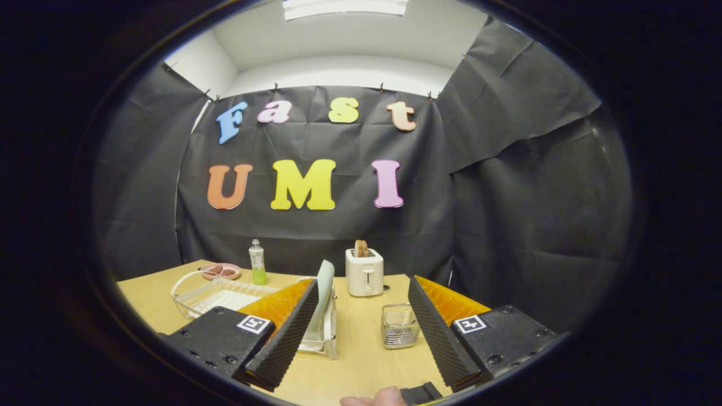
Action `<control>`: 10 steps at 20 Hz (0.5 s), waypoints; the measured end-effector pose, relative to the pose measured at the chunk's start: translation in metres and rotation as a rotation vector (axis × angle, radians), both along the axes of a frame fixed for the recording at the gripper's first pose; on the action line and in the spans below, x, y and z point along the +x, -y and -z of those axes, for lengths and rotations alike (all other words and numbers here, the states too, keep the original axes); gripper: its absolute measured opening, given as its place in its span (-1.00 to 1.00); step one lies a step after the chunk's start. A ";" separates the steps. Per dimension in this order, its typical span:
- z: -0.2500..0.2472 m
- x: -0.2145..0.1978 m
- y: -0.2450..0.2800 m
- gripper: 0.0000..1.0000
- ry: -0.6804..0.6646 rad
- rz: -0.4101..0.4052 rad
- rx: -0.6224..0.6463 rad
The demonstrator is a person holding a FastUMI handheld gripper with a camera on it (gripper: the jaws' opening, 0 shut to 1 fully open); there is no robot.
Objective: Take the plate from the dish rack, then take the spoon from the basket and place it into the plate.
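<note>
Pale green, the round ceramic plate point(325, 293) stands upright in the white slatted dish rack point(324, 338), just ahead of the wide-open claw point(361, 338), lower centre. Probably best: centre both fingers around its rim before closing.

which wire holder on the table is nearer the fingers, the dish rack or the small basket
The small basket, a mesh cup between the open gripper's fingers; the wide dish rack lies farther back.

A pale green plate point(325, 293) stands upright on its edge in a white dish rack point(322, 338) mid-tabletop. A small clear wire basket point(399, 326) sits just beside it, its contents too small to tell.
</note>
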State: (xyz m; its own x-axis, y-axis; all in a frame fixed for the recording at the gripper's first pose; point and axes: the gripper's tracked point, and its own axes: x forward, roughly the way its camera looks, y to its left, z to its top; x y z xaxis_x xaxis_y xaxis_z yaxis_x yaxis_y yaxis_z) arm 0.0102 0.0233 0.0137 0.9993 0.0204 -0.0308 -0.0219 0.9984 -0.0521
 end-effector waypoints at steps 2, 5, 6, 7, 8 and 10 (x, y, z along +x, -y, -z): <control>-0.009 0.007 -0.004 1.00 -0.017 -0.021 -0.005; -0.021 0.025 -0.017 1.00 -0.068 -0.071 -0.026; -0.024 0.032 -0.022 1.00 -0.090 -0.087 -0.039; -0.024 0.038 -0.028 1.00 -0.120 -0.103 -0.051; -0.023 0.046 -0.035 1.00 -0.153 -0.120 -0.065; -0.024 0.064 -0.043 1.00 -0.204 -0.131 -0.093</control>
